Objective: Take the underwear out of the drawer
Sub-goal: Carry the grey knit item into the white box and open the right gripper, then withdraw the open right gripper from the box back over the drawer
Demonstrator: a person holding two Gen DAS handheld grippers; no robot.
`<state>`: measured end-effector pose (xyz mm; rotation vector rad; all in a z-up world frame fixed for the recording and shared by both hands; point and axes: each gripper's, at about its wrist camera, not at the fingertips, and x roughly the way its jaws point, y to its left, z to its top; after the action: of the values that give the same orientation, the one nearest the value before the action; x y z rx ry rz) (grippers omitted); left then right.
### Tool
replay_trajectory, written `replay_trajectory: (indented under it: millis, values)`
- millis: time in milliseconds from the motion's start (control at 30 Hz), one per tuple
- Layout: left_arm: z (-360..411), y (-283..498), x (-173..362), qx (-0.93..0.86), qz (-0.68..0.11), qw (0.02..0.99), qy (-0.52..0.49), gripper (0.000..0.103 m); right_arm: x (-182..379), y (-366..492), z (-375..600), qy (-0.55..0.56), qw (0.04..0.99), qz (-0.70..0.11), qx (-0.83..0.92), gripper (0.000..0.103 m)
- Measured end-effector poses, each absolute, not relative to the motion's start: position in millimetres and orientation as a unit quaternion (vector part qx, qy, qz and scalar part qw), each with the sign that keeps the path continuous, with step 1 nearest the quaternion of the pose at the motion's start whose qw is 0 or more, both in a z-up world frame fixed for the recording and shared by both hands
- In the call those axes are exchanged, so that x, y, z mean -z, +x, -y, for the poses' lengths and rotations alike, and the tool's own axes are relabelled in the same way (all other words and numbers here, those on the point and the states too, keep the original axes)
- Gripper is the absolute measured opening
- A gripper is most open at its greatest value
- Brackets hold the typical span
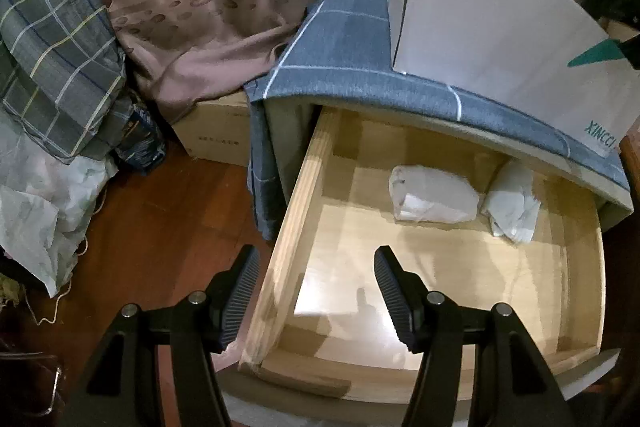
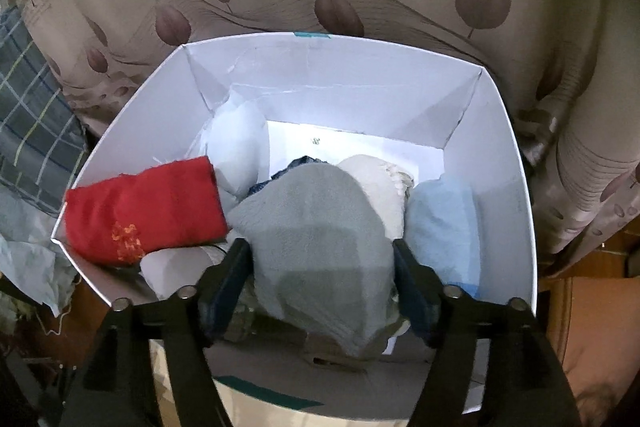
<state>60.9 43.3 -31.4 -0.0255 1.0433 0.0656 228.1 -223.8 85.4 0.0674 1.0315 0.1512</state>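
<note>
The right gripper (image 2: 322, 263) hangs over the white box (image 2: 516, 187) with a grey-green folded garment (image 2: 316, 247) between its fingers; the jaws stand about as wide as the bundle, and whether the pads are pressing its sides or only lying against them cannot be told. The garment's long axis runs away from that gripper, straight along its fingers, with its far end resting among the pieces in the box: a red folded one (image 2: 144, 207) to the left, a pale blue one (image 2: 440, 227) to the right, a cream one (image 2: 380, 187) just beyond. The left gripper (image 1: 316, 291) is spread wide and holds nothing; it hovers above the near left corner of the open drawer (image 1: 296, 227), one finger outside the side wall and the other over the bare drawer floor. What remains in the drawer is a white rolled piece of underwear (image 1: 434, 201) and a crumpled white piece (image 1: 512, 207) touching its right end. Both lie ahead of the left gripper and off to its right, near the back of the drawer. The roll's long axis lies crosswise to the left gripper's fingers. By my reading the left gripper is the nearer one for the next pick, and it would need to reach forward and rightward.
</note>
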Motion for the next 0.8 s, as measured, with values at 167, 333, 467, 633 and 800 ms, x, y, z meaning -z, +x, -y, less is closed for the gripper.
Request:
replay_trajectory:
  millis: [167, 333, 467, 633, 800]
  values:
    - [-44, 63, 35, -0.038, -0.505, 0.862, -0.012, 0.061, -106, 206, 231, 0.04, 0.883, -0.459, -0.088, 0.078]
    - [-49, 62, 37, -0.048, -0.509, 0.859, -0.016, 0.061, -119, 161, 235, 0.014, 0.898, -0.427, -0.102, 0.078]
    - [-51, 62, 37, -0.057, -0.509, 0.859, -0.018, 0.061, -105, 118, 235, -0.013, 0.898, -0.422, -0.128, 0.078]
    - [-51, 59, 35, -0.065, -0.503, 0.862, -0.017, 0.061, -54, 80, 226, -0.055, 0.878, -0.45, -0.152, 0.066]
    - [-56, 59, 34, -0.072, -0.502, 0.861, -0.025, 0.061, 0, 75, 218, -0.08, 0.848, -0.497, -0.163, 0.057]
